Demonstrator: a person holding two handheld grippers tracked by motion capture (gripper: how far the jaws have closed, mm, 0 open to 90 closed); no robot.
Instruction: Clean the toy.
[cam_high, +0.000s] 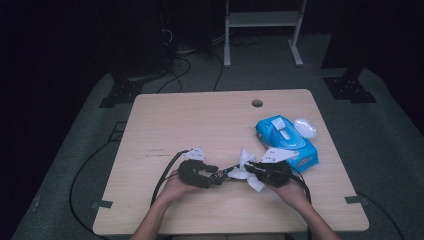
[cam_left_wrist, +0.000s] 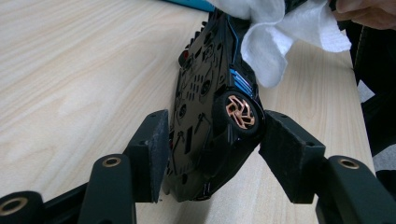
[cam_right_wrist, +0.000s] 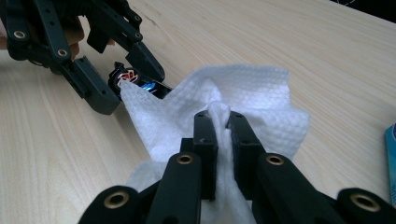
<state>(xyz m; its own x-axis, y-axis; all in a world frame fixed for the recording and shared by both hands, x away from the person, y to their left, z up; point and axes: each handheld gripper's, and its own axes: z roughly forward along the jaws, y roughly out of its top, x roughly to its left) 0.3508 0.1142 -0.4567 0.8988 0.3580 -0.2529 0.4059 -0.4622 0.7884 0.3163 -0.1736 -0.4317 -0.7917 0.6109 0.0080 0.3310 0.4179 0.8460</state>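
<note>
Two grippers meet over the table (cam_high: 165, 120). Left gripper (cam_left_wrist: 212, 144) clamps a toy car (cam_left_wrist: 205, 107); right gripper (cam_right_wrist: 219, 123) pinches a wipe (cam_right_wrist: 243, 93) against it.

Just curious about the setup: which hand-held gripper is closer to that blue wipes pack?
The right hand-held gripper: it sits just beside the blue wipes pack. The left hand-held gripper is farther off, across the toy car.

A blue wipes pack (cam_high: 286, 141) lies on the wooden table (cam_high: 190, 125) just beyond the right gripper (cam_high: 250, 169) and its fingers, a white oval lid (cam_high: 305, 127) just beside the pack's far edge; a round hole (cam_high: 257, 103) sits farther beyond
</note>
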